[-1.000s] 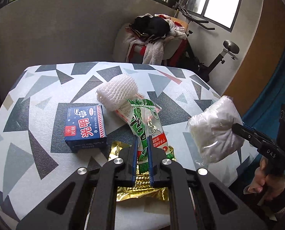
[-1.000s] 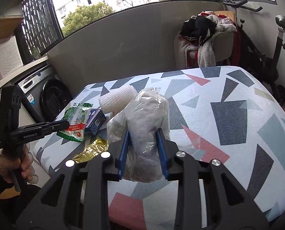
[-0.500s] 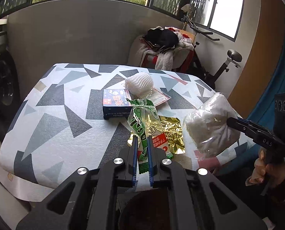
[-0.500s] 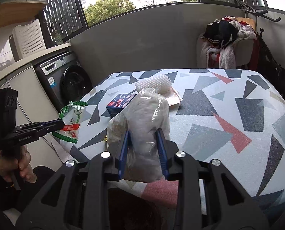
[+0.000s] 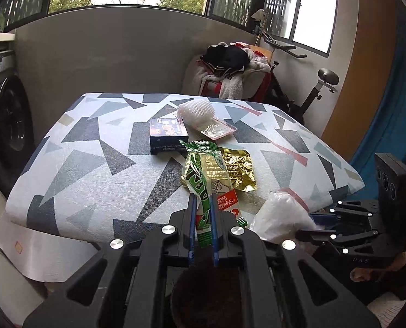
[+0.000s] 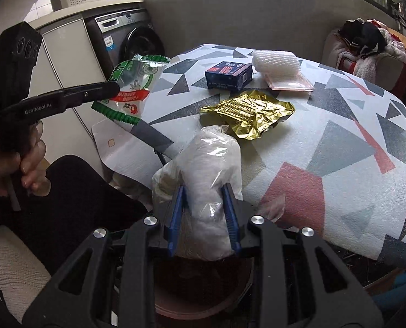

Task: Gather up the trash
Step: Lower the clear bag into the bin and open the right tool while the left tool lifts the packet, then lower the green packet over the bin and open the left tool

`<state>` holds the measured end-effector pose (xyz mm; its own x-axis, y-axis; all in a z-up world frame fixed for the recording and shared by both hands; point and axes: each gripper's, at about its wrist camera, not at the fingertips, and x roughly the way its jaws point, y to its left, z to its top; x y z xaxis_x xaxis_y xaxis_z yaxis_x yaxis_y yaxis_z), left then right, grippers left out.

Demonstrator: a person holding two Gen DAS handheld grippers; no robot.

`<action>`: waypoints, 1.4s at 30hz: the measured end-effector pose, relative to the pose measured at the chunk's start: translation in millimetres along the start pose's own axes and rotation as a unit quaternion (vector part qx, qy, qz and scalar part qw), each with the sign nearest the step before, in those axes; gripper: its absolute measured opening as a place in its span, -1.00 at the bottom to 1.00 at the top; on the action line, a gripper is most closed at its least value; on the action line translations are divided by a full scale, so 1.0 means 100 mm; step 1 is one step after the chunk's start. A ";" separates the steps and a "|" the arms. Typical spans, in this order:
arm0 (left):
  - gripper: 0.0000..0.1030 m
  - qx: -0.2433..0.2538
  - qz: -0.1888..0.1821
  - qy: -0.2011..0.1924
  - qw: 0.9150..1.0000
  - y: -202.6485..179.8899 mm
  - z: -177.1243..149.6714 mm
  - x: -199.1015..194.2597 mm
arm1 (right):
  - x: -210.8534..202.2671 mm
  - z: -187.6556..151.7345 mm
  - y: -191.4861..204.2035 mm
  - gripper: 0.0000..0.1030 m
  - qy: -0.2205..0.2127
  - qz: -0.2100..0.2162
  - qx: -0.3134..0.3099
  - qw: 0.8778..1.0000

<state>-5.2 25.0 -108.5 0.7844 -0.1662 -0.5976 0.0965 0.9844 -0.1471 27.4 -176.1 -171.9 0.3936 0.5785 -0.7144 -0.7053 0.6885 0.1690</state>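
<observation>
Trouble could come when the trash is let go. The left gripper (image 5: 203,213) is squeezed tight on a green snack wrapper (image 5: 203,180), and it hangs off the near edge of the table (image 5: 93,164). The right gripper (image 6: 204,213) is squeezed on a soft clear bag of white stuff (image 6: 203,180). Under both grippers sits a round brown bin (image 6: 203,287), low and close to the table. I think both pieces are meant to drop in there.

The wrapper is thin and light. It may stick to a finger pad or float past the bin's rim. The bag is big and puffy. It may land on the rim and roll off if it is let go too far to one side. Both grippers are near each other over one small bin, so they could bump.

More trash waits on the table: a crumpled gold wrapper (image 6: 249,113), a blue box (image 6: 228,75), a white foam net (image 6: 275,63) and a pink flat packet (image 6: 290,83) partly under the net. The gold wrapper lies nearest the bin. The box and the net lie farther back, near each other.

Beside the table are a washing machine (image 6: 137,46), a chair piled with clothes (image 5: 227,71) and an exercise bike (image 5: 312,93). None of them stand between the grippers and the bin.
</observation>
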 end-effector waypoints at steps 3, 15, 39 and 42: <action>-0.81 -0.001 0.000 -0.002 1.000 0.00 -0.04 -0.01 | 0.11 -0.08 0.02 -0.38 0.020 0.006 0.009 1.000; -0.81 0.012 -0.010 0.005 1.000 -0.04 -0.19 0.04 | 0.17 -0.12 -0.15 0.17 0.025 0.022 0.052 0.998; -0.81 0.049 -0.059 0.050 0.996 -0.03 -0.56 0.41 | 0.20 -0.08 -0.44 0.89 -0.030 -0.111 0.010 0.993; -0.81 0.056 -0.061 0.056 0.995 -0.06 -0.58 0.43 | 0.21 -0.09 -0.46 0.89 -0.029 -0.111 0.016 0.993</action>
<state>-7.5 8.3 -179.3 0.6899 -0.2845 -0.6656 0.2599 0.9556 -0.1390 62.8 -200.0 -201.2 0.5716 0.4339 -0.6964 -0.5777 0.8155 0.0339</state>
